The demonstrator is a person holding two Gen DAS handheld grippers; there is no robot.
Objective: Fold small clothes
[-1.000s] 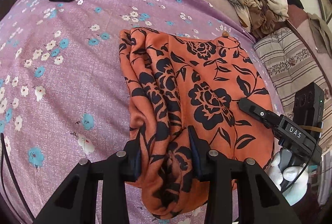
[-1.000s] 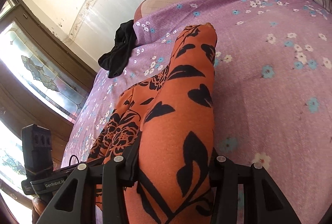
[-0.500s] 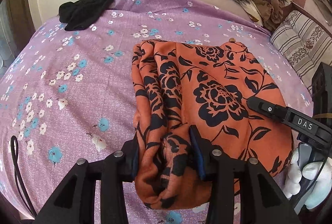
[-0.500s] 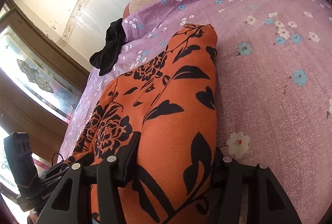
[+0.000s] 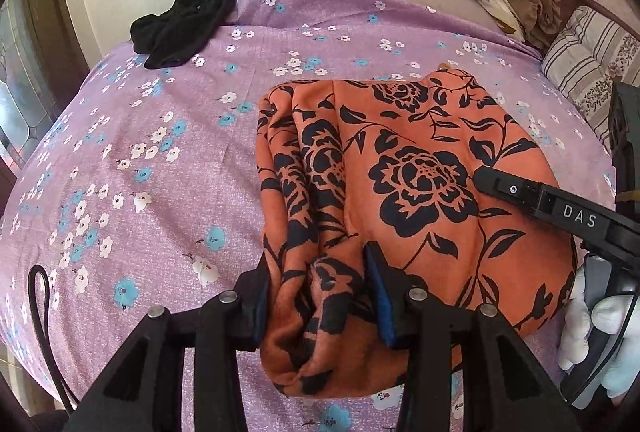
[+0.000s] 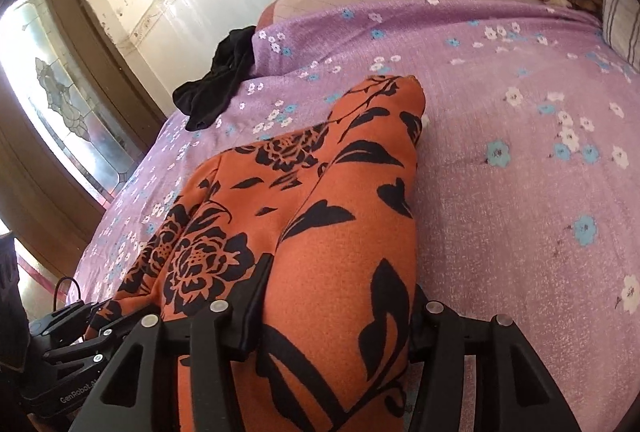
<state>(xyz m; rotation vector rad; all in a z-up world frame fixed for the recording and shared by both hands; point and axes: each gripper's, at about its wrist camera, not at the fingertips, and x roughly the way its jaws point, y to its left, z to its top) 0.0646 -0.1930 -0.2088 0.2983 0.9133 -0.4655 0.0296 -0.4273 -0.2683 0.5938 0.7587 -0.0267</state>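
Orange black-flowered fabric garment (image 5: 404, 199) lying on the purple floral bedsheet (image 5: 140, 167), left gripper (image 5: 320, 296) jaws clamped on its bunched near edge at 6 o'clock, right gripper (image 6: 336, 308) jaws gripping another fold, crumpled black cloth (image 5: 184, 19) at 11 o'clock.

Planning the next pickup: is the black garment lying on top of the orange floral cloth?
No, the black garment lies apart at the bed's far corner.

Orange floral garment (image 5: 404, 191) now nearer, flatter.
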